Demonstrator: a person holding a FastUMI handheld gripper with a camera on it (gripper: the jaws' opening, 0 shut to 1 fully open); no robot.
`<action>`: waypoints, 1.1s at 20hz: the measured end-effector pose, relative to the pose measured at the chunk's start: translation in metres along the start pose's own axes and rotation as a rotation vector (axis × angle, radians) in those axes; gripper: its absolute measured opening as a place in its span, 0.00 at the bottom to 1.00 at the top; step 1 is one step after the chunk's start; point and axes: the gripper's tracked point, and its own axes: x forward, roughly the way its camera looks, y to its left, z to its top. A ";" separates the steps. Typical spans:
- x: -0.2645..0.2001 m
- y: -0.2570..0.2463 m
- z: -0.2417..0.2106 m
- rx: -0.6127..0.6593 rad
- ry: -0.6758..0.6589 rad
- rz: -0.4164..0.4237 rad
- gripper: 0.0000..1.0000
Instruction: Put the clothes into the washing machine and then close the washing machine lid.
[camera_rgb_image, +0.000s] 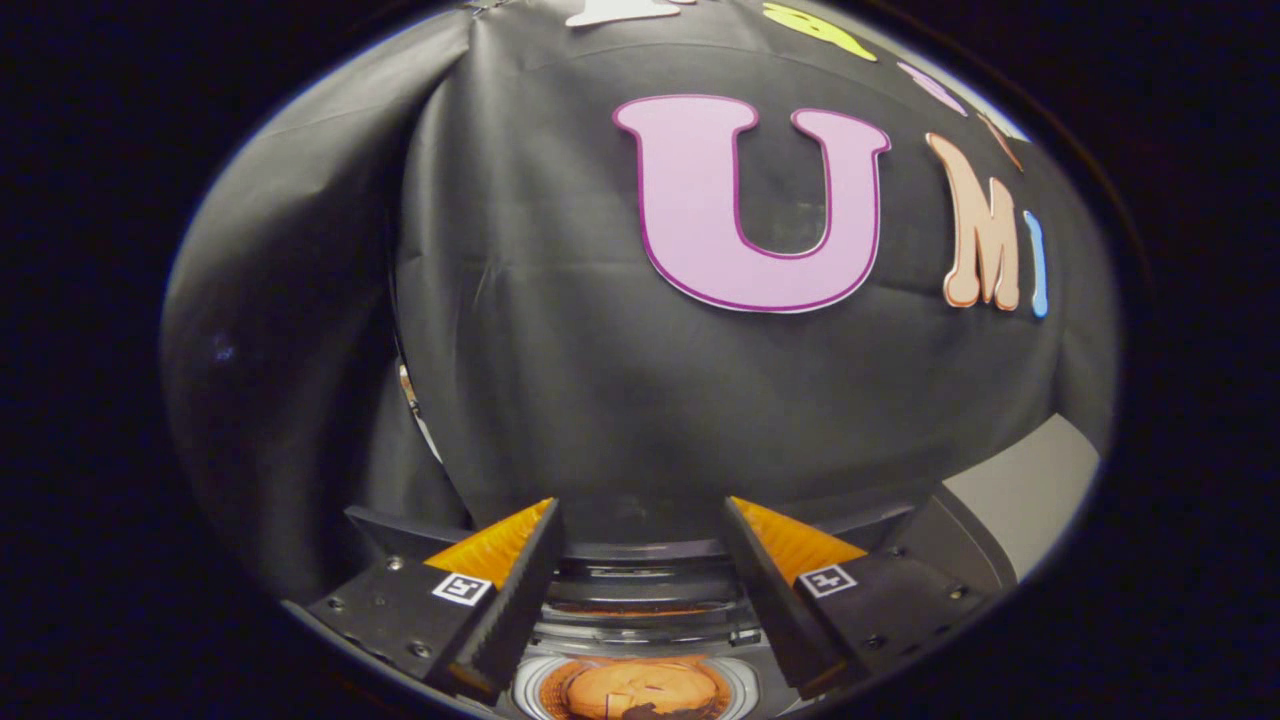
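tool (640, 560) wide open, holding nothing | above round drum of grey washing machine (640, 640) w/ orange cloth (640, 692) inside | cloth prob soft, light; pinch a fold

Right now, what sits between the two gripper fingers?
Nothing is gripped: the gripper is open. In the gripper view, the washing machine rim shows through the gap, with orange clothes in its drum below.

There is 1 gripper (640, 520) with 2 fingers (520, 580) spread apart and holding nothing. Below them is 1 washing machine (640, 600), with 1 round drum (640, 690) open.
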 end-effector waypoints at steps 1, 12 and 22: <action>0.001 0.000 0.001 -0.007 -0.004 0.000 0.96; 0.001 0.000 0.000 -0.014 0.014 -0.013 0.96; -0.007 0.002 -0.004 -0.014 0.011 -0.008 0.96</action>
